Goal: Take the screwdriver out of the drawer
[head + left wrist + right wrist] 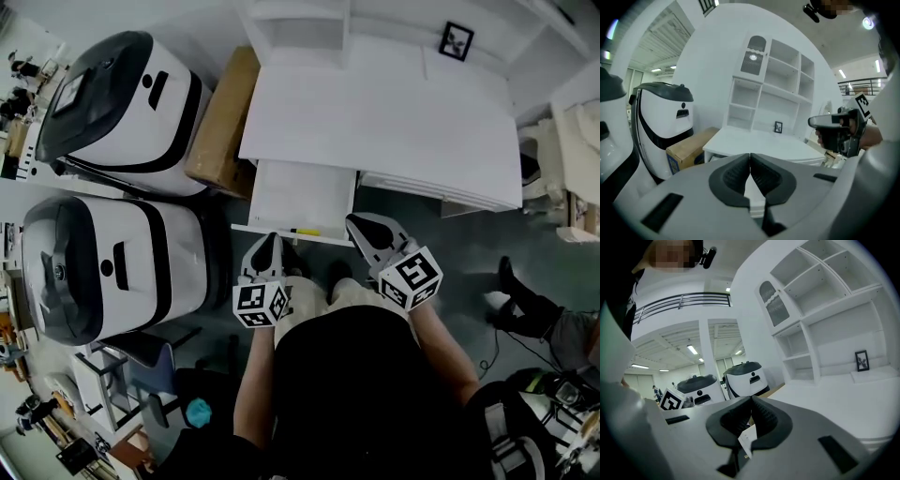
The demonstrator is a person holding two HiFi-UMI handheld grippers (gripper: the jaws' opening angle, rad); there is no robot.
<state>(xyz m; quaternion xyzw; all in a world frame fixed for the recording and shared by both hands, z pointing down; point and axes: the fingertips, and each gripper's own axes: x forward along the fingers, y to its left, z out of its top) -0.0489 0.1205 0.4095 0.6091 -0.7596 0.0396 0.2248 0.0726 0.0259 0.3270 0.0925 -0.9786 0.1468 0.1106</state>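
Screwdriver (pixel 306 232) is lying in the open drawer (pixel 300 192) at the left end of the white desk (pixel 394 112). Its yellow handle is lying close along the drawer's front edge, the side nearest the person. Nothing is touching it.

Left hand-held gripper (pixel 266 246) is sitting just outside that front edge, to the left of the screwdriver and apart from it. Its jaws are clenched pad to pad with nothing between them. Its own camera is looking across the desk top toward the shelf unit (pixel 771 79).

Right hand-held gripper (pixel 361 228) is hanging at the drawer's right front corner, to the right of the screwdriver and near it, but not in contact. Its jaws are clenched too, and empty.

In the head view the screwdriver is showing between the two gripper tips. How high they are hanging over it I cannot tell.

Cardboard box (pixel 223 117) is standing against the desk's left side. Two white-and-black rounded machines (pixel 122 112) are standing further left. Small framed picture (pixel 457 40) is standing at the back of the desk.
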